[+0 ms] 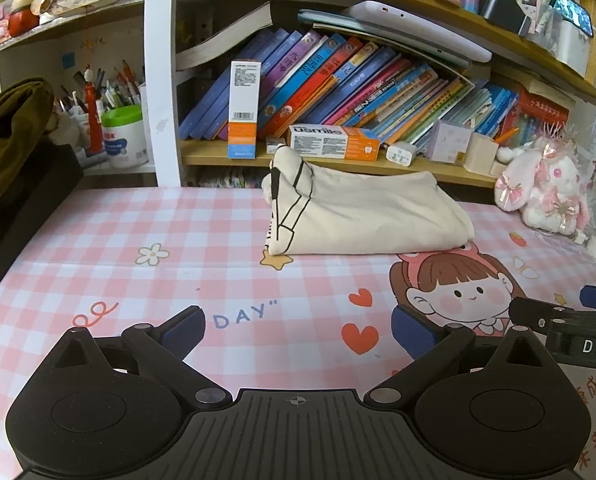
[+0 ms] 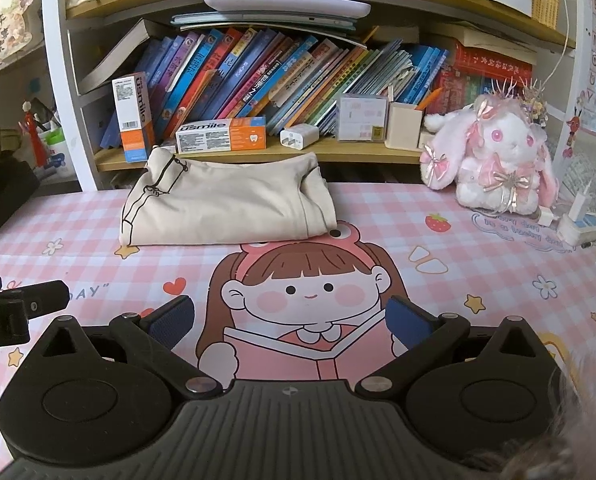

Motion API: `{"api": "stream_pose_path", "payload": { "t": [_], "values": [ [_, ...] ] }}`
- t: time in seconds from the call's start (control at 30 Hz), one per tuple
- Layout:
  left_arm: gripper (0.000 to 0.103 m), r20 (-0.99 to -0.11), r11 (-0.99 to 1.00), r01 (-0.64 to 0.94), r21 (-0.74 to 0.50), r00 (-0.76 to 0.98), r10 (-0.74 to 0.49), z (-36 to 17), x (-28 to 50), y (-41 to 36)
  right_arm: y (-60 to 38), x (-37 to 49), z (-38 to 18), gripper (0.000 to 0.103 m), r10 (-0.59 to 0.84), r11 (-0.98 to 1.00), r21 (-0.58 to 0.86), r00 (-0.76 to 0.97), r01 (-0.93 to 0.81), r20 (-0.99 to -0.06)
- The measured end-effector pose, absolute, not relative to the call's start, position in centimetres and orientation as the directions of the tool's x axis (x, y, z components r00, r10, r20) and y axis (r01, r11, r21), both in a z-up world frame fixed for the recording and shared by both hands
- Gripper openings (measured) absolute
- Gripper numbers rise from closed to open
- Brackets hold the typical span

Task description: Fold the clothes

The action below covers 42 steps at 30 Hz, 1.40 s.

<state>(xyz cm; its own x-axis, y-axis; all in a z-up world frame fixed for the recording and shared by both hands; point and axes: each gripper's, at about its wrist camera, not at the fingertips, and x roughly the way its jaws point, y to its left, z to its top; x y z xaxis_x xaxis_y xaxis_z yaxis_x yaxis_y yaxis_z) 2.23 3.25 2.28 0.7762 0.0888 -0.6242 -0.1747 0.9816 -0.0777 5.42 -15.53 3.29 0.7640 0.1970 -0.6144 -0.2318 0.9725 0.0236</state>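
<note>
Pink gingham covers our counter, printed with a cartoon girl. Toward its far edge, just below the bookshelf, lies the cream garment, folded into a bundle. We hold both tongs low near the front, well apart from it: left tongs spread and empty, right tongs likewise spread, pinching nothing.
</note>
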Motion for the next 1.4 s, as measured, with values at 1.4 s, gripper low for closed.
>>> {"api": "stream_pose_path", "payload": {
  "t": [1.4],
  "values": [
    [0.103, -0.628, 0.982, -0.176, -0.07, 0.773, 0.094, 2.31, 1.87, 3.01, -15.27, 5.4, 3.03, 0.103, 0.208, 0.971, 0.036, 0.753, -0.238, -0.624]
  ]
}}
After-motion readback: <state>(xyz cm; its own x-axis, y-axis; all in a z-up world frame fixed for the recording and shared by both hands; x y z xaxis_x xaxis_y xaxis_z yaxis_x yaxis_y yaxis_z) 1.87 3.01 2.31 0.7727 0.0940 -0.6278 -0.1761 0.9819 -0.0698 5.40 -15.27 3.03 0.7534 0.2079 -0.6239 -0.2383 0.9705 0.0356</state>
